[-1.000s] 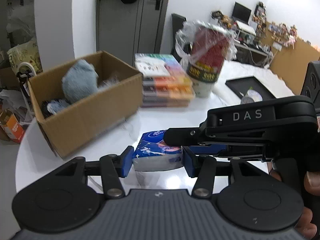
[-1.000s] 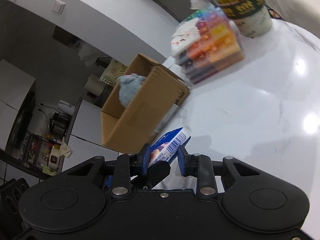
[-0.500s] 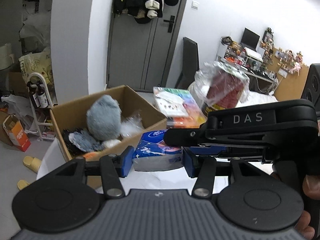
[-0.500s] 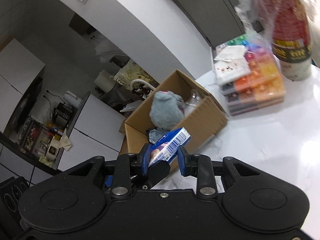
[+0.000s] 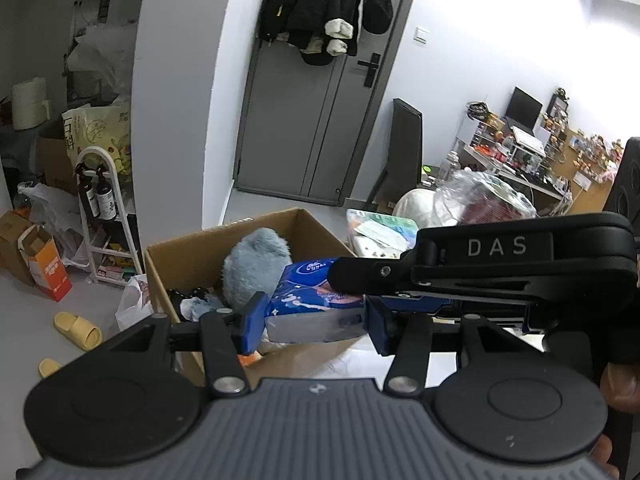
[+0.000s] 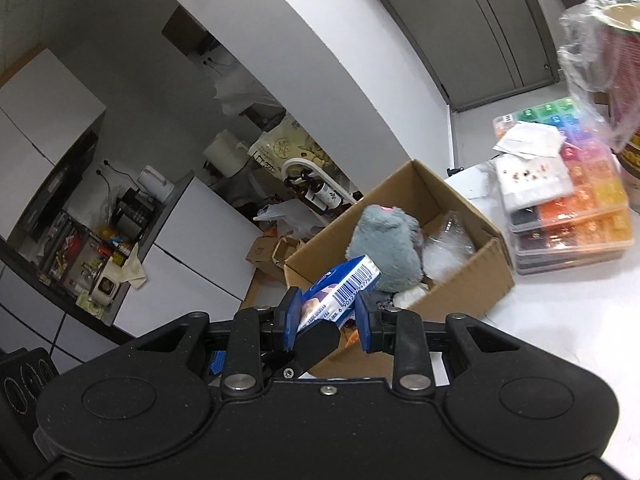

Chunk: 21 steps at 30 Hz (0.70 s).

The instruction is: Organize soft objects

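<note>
Two grips: one tissue pack (image 5: 316,304) is pinched from both sides, left gripper (image 5: 314,322) across its width, right gripper (image 6: 328,314) on the barcoded end.
Position: the pack hangs in the air at the near wall of the cardboard box (image 5: 208,244), over the opening's edge.
Inside: a grey plush toy (image 6: 386,246) fills the middle; crinkled clear plastic (image 6: 448,240) sits beside it.
Risk one: uneven release, and the soft pack twists, catches the box rim and tumbles to the floor.
Risk two: pushing down on the plush, so the pack perches and slides out.
Risk three: a nudged box skids on the white table (image 6: 560,320) towards the stacked colourful cases (image 6: 580,216).
</note>
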{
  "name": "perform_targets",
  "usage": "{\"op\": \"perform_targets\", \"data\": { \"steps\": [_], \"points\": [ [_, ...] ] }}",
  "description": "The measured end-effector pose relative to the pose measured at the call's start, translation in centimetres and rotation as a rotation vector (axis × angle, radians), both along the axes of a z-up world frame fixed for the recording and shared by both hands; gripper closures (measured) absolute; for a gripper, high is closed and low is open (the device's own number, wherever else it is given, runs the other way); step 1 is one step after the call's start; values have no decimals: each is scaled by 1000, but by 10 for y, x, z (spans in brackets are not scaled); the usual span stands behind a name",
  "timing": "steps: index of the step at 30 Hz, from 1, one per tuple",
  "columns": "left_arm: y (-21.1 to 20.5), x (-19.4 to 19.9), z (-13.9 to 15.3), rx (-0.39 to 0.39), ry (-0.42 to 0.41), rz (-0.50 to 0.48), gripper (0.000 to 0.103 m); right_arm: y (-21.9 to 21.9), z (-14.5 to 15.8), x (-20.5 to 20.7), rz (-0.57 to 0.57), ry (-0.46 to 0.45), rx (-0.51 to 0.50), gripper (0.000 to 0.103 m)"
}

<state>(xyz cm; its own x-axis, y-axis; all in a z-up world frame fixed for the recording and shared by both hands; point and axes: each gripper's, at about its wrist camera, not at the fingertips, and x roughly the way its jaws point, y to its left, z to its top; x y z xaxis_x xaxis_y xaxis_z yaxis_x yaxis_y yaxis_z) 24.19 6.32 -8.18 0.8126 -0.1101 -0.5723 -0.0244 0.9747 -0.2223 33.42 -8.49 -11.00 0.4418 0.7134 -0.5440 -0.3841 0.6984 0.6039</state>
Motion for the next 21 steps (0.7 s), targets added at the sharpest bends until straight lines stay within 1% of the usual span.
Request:
{"op": "perform_targets", "data": {
  "steps": [3, 4, 6, 8, 9, 10, 11, 13, 14, 15, 21],
  "points": [
    [8, 6, -1, -11, 5, 8, 52, 10, 1, 3, 4, -8, -20, 73],
    [11, 8, -1, -14, 4, 13, 52, 12, 2, 4, 4, -14, -20, 71],
    [14, 12, -1, -16, 4, 27, 52, 17, 4, 4, 7, -36, -31, 69],
    [17, 20, -3, -3, 17, 40, 51, 17, 7, 5, -2, -38, -54, 61],
    [19, 24, -5, 14, 28, 63, 50, 15, 9, 5, -13, -38, -58, 53],
    [23, 28, -5, 32, 43, 96, 49, 11, 11, 4, -27, -41, -56, 50],
    [26, 29, -5, 32, 47, 114, 48, 7, 11, 4, -34, -40, -52, 49],
    [34, 28, -1, 3, 49, 128, 41, -2, 11, 2, -52, -31, -48, 44],
    [36, 27, 0, -8, 47, 133, 33, -6, 11, 2, -60, -27, -51, 44],
    [38, 25, 2, -13, 44, 138, 31, -9, 11, 1, -65, -26, -54, 44],
    [39, 15, 13, -3, 54, 158, 30, -21, 13, -7, -76, -17, -52, 42]
  ]
}}
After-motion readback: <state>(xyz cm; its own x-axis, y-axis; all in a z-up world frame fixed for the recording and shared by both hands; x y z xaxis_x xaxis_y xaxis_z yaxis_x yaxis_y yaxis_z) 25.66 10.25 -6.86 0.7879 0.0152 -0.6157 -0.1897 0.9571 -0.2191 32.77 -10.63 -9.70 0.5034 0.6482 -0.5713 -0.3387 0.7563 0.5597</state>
